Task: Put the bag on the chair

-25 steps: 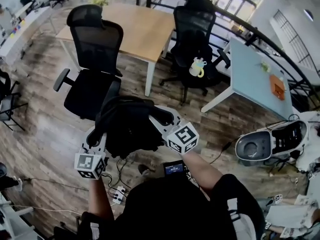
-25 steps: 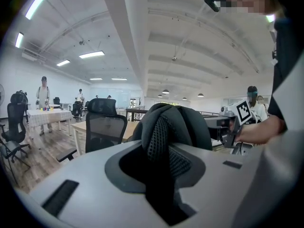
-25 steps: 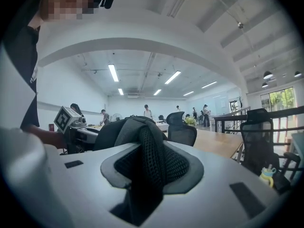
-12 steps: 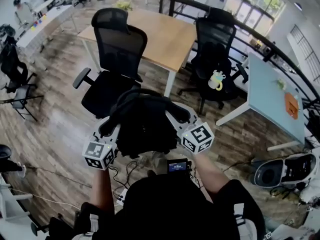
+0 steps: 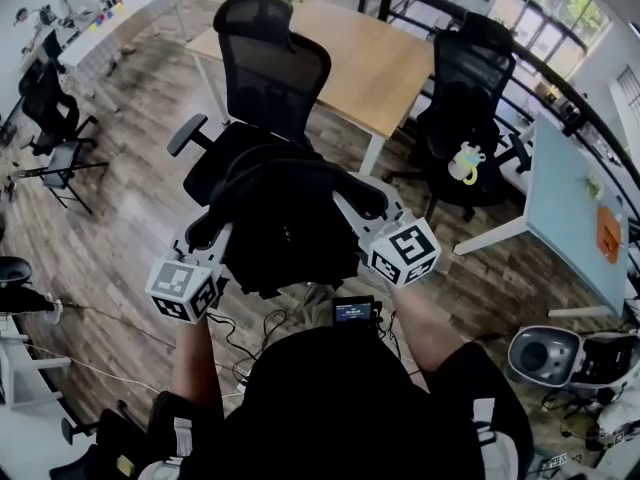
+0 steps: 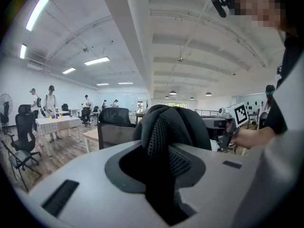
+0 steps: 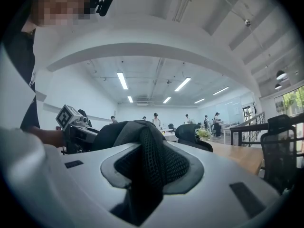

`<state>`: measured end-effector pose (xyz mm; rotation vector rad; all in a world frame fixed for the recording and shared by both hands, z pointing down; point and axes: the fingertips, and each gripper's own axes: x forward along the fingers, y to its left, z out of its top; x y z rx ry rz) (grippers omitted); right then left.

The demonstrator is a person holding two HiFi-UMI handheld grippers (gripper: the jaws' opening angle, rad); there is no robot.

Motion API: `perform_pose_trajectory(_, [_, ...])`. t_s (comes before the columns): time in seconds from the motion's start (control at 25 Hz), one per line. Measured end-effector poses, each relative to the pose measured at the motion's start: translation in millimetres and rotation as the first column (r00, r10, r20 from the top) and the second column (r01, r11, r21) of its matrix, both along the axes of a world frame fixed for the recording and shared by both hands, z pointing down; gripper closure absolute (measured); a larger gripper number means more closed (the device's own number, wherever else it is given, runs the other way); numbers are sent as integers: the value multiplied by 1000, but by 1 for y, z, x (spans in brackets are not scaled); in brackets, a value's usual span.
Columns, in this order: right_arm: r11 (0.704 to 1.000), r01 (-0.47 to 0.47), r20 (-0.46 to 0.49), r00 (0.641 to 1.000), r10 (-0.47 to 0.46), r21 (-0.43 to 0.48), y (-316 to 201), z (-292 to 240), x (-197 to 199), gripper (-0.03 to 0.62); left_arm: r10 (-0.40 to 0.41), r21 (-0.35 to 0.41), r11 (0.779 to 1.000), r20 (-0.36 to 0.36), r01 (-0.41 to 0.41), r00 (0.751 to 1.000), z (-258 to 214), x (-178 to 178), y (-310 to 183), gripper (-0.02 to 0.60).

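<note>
1. Two grippers hold the black bag (image 5: pixel 285 230): the left gripper (image 5: pixel 203 236) and the right gripper (image 5: pixel 352 196) each clamp one mesh strap (image 6: pixel 160 139).
2. The bag hangs between them, over the seat of the nearest office chair (image 5: pixel 272 68); whether it touches the seat cannot be told.

A wood-plank floor (image 5: pixel 120 228) carries everything. A black chair (image 5: pixel 262 78) stands on it, just in front of a wooden table (image 5: pixel 385 63). A second chair (image 5: pixel 470 118) beside that table bears a pale toy (image 5: pixel 465 163). A light-blue table (image 5: pixel 565 203) holds an orange sheet (image 5: pixel 608 233). Cables (image 5: pixel 235 333) lie on the floor.
</note>
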<state>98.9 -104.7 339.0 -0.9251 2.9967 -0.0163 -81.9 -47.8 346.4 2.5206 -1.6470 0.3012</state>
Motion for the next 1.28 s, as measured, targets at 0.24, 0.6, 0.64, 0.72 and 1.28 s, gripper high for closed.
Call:
perform_pose_trajectory(0.24, [998, 67, 32, 997, -68, 17, -59, -13, -33, 465, -52, -1, 999, 10, 52, 999, -15, -28, -50, 476])
perform_pose_trajectory(0.6, [988, 153, 74, 985, -155, 32, -145, -28, -88, 465, -135, 0, 991, 39, 135, 990, -32, -79, -123, 476])
perform_pose_trajectory(0.64, [986, 162, 77, 983, -165, 35, -156, -29, -95, 465, -143, -2, 990, 39, 143, 989, -33, -85, -132, 476])
perform_pose_trajectory(0.72, [983, 180, 84, 979, -183, 42, -176, -33, -108, 465, -161, -5, 987, 41, 162, 986, -36, -96, -148, 476])
perform_pose_trajectory(1.28, [959, 278, 117, 952, -283, 61, -269, -30, -196, 465, -261, -2, 965, 62, 262, 963, -29, -178, -226, 476])
